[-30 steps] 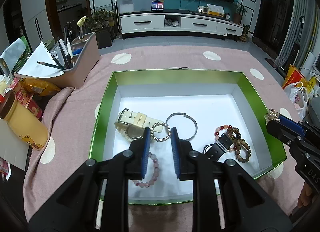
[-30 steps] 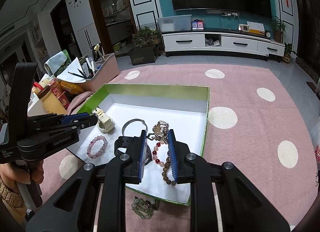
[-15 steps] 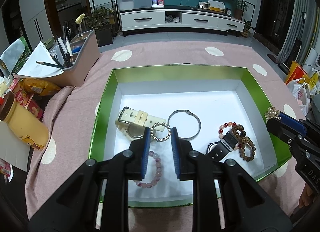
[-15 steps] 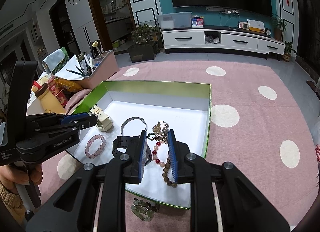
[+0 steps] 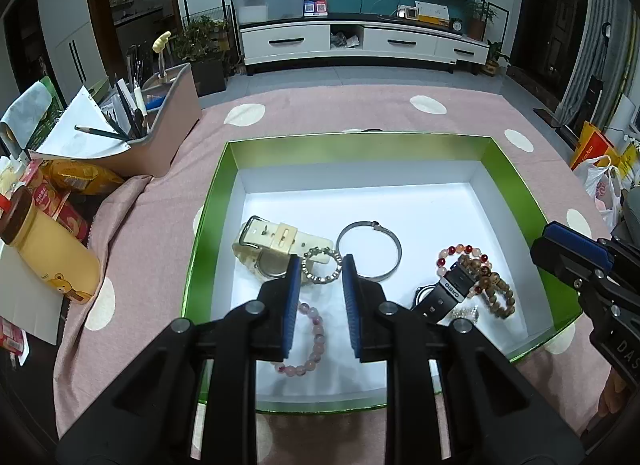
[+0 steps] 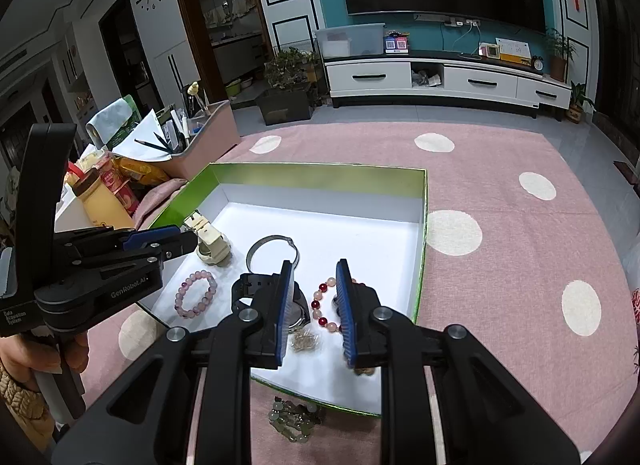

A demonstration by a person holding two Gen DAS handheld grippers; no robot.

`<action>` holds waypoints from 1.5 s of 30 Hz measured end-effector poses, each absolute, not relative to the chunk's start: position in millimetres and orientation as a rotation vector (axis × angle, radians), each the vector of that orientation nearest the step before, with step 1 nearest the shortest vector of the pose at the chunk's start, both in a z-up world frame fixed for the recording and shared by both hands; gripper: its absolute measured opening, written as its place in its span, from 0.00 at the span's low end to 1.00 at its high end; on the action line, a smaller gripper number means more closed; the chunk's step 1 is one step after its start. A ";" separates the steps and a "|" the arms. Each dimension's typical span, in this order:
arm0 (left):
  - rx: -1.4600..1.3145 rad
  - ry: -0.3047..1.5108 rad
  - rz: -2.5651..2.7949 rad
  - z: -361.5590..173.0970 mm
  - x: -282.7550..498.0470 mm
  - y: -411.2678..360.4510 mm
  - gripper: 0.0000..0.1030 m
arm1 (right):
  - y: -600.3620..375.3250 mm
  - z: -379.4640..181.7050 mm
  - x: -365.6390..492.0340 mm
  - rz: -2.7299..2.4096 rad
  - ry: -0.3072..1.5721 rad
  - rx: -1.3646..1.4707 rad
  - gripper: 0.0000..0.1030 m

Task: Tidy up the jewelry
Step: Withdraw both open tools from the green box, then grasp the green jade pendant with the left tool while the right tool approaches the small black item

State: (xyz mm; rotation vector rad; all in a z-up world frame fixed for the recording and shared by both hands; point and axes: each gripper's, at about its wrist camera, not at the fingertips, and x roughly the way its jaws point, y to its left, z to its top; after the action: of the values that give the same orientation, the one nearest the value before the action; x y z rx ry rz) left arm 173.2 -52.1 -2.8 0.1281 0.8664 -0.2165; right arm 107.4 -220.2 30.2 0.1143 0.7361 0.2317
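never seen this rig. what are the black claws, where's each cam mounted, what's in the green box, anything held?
No robot here: a person holds one two-finger gripper in each hand, with a fisheye camera on each looking forward along the fingers.

The left wrist view shows the left gripper up close and the right one at its right edge. The right wrist view shows the right gripper, with the left one and the person's hand at the left.

On the pink dotted cloth sits a green-walled box. Inside: a cream watch, a metal bangle, a pink bead bracelet, a black watch and red and brown bead bracelets. A green bead piece lies outside.

Both grippers are open, holding nothing.
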 end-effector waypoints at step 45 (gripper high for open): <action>0.085 0.907 -0.384 -17.3 43.1 -67.2 0.70 | -276.5 19.4 -22.4 0.203 0.744 0.270 0.46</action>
State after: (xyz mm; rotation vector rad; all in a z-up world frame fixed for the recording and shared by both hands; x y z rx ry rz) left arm 43.1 -67.2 -17.3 0.0846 0.9075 -0.3836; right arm -22.4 -276.5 19.4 0.2702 0.7444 0.2034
